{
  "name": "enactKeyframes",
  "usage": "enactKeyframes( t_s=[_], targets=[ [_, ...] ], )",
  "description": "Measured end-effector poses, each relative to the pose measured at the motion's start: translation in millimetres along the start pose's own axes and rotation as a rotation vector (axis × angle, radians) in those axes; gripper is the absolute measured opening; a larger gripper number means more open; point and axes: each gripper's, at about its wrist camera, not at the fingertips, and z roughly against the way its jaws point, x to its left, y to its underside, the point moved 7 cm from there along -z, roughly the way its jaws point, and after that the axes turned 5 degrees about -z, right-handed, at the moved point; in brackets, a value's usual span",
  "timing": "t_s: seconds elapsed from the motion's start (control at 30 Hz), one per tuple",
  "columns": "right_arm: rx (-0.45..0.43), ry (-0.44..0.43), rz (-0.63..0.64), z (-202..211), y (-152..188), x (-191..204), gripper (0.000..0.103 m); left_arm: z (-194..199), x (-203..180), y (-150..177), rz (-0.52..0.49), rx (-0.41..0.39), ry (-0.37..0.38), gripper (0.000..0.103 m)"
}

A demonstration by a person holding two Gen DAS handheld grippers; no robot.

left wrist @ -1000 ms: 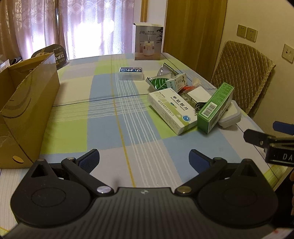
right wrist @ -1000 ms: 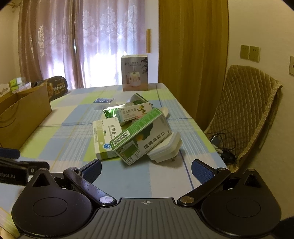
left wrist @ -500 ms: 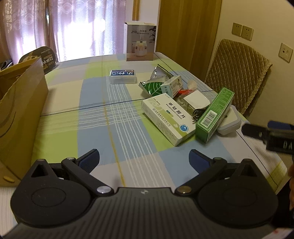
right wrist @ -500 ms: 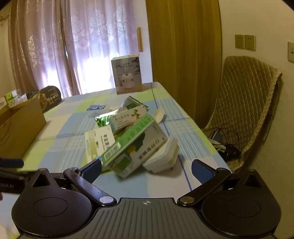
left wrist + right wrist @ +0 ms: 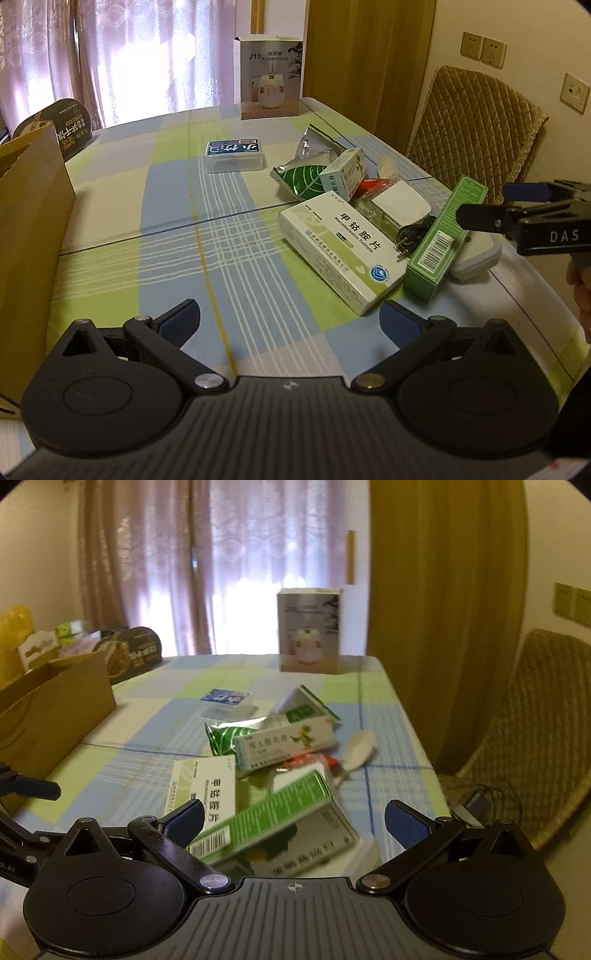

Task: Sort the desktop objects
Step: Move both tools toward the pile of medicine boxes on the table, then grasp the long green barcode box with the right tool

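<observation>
Tablecloth (image 5: 155, 229): checked in pale blue, green and cream with thin white and yellow stripes; it covers the whole table in front of you.
Left gripper (image 5: 290, 317): you hold it low over bare cloth at the near edge, fingers spread wide with nothing between them.
Right gripper (image 5: 293, 821): you hold it just above the pile, fingers spread wide with the green box (image 5: 266, 818) lying between the tips; no pad touches it that you can see. The left view shows it coming in from the right (image 5: 480, 216) beside that box.
Pile: on the right half of the table, a white medicine box (image 5: 340, 253) lies flat nearest the middle, the green box (image 5: 441, 240) leans on a white plug adapter (image 5: 476, 254), and a black cable (image 5: 412, 234) sits between the two boxes.
Behind the pile: a green leaf-print pouch (image 5: 304, 177), a smaller white-and-green box (image 5: 343, 173), something red, and a white plastic spoon (image 5: 356, 755).
Apart from the pile: a blue-topped tissue pack (image 5: 234, 157) lies alone toward the far middle.
Cardboard box (image 5: 29, 236): open, standing along the table's left edge.
Far end: a humidifier carton (image 5: 269, 77) stands upright; a dark round tin (image 5: 62, 129) lies at the far left corner.
Room: pink sheer curtains (image 5: 122, 55) with daylight behind, a tan drape (image 5: 447, 602), a quilted chair (image 5: 476, 125) at the right side, wall sockets (image 5: 482, 50) above it.
</observation>
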Motion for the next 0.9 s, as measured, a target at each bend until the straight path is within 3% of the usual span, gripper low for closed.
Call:
enactKeyframes(
  t_s=[0.23, 0.43, 0.5, 0.67, 0.8, 0.9],
  targets=[
    [0.038, -0.107, 0.024, -13, 4, 9, 0.101, -5, 1, 0, 0.015, 0.007, -0.006, 0.102],
    [0.133, -0.154, 0.070, 0, 25, 19, 0.101, -2, 8, 9, 0.023, 0.020, -0.025, 0.102],
    [0.141, -0.147, 0.097, 6, 31, 22, 0.101, 0, 10, 12, 0.025, 0.025, -0.028, 0.102],
    [0.050, -0.068, 0.182, 10, 19, 22, 0.101, 3, 10, 17, 0.027, 0.029, -0.025, 0.102],
    [0.055, -0.011, 0.287, -4, 24, 27, 0.101, 4, 10, 18, 0.036, 0.024, -0.019, 0.102],
    [0.060, -0.021, 0.346, -11, 33, 34, 0.101, 2, 12, 19, 0.049, 0.026, -0.018, 0.102]
  ],
)
